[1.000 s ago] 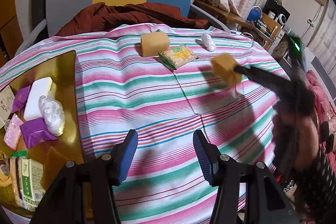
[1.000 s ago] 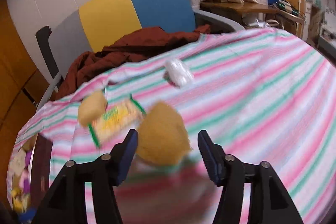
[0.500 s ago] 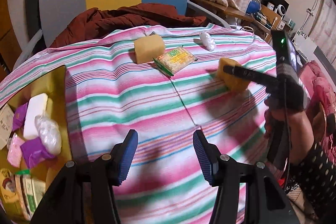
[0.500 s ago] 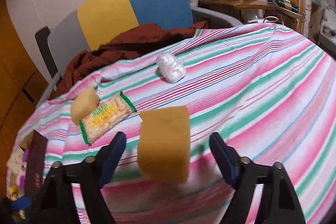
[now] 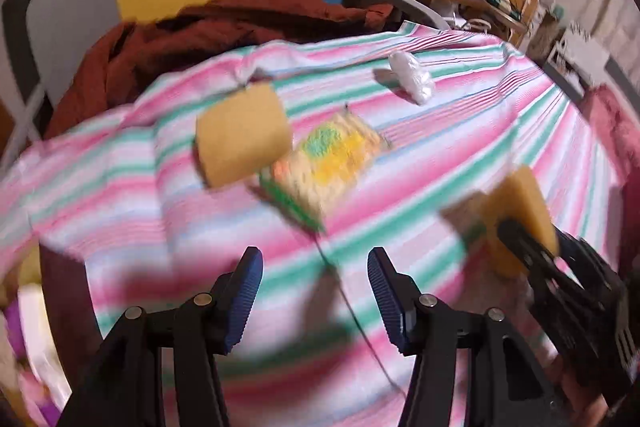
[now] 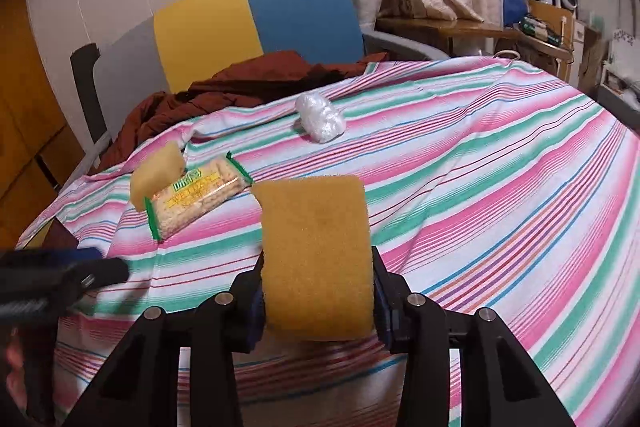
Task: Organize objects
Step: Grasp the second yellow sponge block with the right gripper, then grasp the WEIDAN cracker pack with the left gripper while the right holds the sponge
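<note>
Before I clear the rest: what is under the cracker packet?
The cracker packet lies on the striped cloth, one end against the loose sponge. Anything beneath the packet is covered.

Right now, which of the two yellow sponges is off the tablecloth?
The sponge between the closing jaws of the right hand-held gripper is lifted. The other sponge lies on the striped tablecloth beside the cracker packet.
</note>
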Available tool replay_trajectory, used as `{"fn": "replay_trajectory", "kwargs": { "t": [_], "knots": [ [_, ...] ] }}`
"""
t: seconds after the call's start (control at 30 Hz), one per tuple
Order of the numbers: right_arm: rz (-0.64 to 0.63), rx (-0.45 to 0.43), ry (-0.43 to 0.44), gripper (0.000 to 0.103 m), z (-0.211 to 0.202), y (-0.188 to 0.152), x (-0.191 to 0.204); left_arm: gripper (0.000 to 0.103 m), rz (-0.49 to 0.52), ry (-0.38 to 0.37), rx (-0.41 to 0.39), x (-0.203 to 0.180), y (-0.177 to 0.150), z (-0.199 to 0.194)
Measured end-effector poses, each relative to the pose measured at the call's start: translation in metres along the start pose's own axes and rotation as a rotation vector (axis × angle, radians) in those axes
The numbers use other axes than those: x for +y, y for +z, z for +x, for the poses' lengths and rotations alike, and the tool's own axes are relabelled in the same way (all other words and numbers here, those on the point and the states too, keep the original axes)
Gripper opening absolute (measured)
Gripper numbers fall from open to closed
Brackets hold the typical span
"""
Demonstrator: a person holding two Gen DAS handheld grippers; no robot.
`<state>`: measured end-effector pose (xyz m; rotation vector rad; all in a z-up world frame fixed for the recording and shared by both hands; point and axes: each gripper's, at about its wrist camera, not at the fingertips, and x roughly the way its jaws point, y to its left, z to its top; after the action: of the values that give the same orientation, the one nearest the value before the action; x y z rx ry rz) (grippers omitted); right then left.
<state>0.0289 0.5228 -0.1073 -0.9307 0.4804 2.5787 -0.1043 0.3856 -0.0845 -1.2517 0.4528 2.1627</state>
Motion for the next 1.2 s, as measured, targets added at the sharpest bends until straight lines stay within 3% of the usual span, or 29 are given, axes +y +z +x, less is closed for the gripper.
{"fn": "replay_trajectory", "kwargs": {
  "t": [0.13, 0.23, 0.3, 0.4, 0.43, 0.53, 0.7, 0.9, 1.2],
  "knots": [
    [0.002, 0.004, -0.005, 0.044, 0.005, -0.001, 0.0, 0.056, 0.094, 0.064, -0.024, -0.006, 0.024, 0.019],
    [-0.021, -0.004, -0.015, 0.044, 0.005, -0.002, 0.005, 0.057, 0.147, 0.064, 0.003, -0.01, 0.034, 0.038],
    [-0.026, -0.008, -0.016, 0.044, 0.005, -0.003, 0.005, 0.057, 0.135, 0.018, 0.012, -0.014, 0.034, 0.04],
    [0.005, -0.027, -0.018, 0.044, 0.001, -0.004, -0.001, 0.057, 0.103, -0.17, 0.026, -0.021, 0.027, 0.026],
    [0.025, -0.038, -0.022, 0.044, -0.001, -0.005, -0.005, 0.057, 0.112, -0.197, 0.013, -0.025, 0.024, 0.02],
    [0.054, -0.048, -0.028, 0.044, -0.002, -0.006, -0.01, 0.058, 0.14, -0.125, -0.027, -0.034, 0.023, 0.011],
    [0.054, -0.052, -0.028, 0.044, -0.002, -0.005, -0.01, 0.058, 0.058, -0.026, 0.015, -0.035, 0.039, 0.032],
    [0.07, -0.044, -0.03, 0.044, 0.0, -0.006, -0.013, 0.059, 0.084, 0.012, 0.043, -0.053, 0.046, 0.06],
    [0.083, -0.053, -0.034, 0.044, -0.001, -0.007, -0.015, 0.057, 0.089, 0.031, -0.123, -0.052, 0.017, 0.053]
  ]
}}
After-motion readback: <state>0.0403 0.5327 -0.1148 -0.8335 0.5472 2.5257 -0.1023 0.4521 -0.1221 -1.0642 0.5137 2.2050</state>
